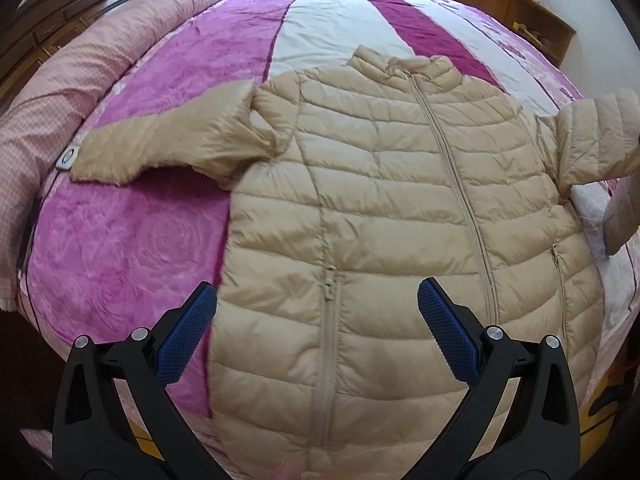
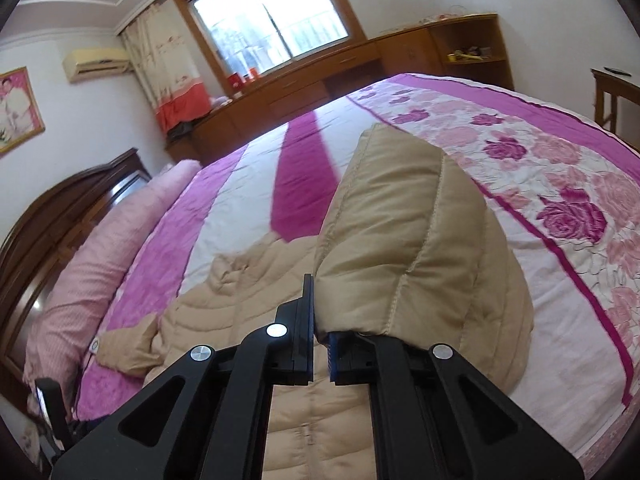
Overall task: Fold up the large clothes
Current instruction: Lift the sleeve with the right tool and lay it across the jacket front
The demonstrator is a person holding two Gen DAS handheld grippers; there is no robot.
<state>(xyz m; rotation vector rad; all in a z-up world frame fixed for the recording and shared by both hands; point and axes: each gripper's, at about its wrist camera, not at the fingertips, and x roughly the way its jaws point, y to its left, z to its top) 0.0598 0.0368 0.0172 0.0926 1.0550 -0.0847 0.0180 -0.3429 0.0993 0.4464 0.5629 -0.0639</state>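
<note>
A beige quilted puffer jacket (image 1: 384, 208) lies front up, zipped, on the bed, with its collar at the far side. Its left sleeve (image 1: 160, 144) stretches flat toward the pillows. My left gripper (image 1: 316, 304) hovers open over the jacket's lower part, blue pads wide apart with nothing between them. The jacket's right sleeve (image 1: 600, 140) is lifted off the bed at the right edge of the left wrist view. In the right wrist view my right gripper (image 2: 318, 312) is shut on that sleeve (image 2: 416, 240), which bulges up in front of the camera.
The bed has a purple, white and rose-patterned cover (image 1: 132, 240). A rolled pink quilt (image 1: 60, 80) lies along the dark wooden headboard (image 2: 60, 208). Wooden cabinets (image 2: 320, 80) run under the window. A small white round device (image 1: 67, 158) sits beside the left cuff.
</note>
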